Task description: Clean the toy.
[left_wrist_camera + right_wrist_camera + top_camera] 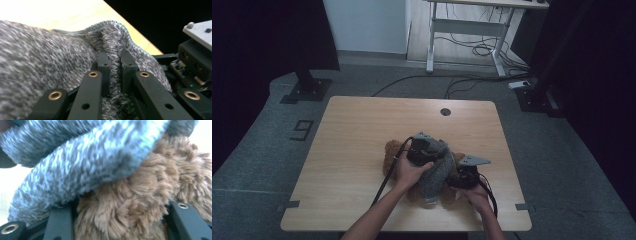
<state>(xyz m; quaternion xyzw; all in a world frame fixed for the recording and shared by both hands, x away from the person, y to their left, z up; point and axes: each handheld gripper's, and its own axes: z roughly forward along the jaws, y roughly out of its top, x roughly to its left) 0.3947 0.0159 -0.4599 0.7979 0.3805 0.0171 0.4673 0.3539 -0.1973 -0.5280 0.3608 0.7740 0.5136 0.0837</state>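
High view: one wooden table [352,150], one brown plush toy [391,152], one grey knit garment [437,172], two grippers. Toy lies right of table centre, toward the near edge, garment draped over it. Garment's long axis runs far to near, tilted slightly left at the near end. Left gripper [424,150] on the garment's far part, right gripper [458,181] at its right side.

Left gripper view: jaws narrow, pinching a fold of grey knit.

Right gripper view: jaws part-wide, clamped around brown plush, garment just above.
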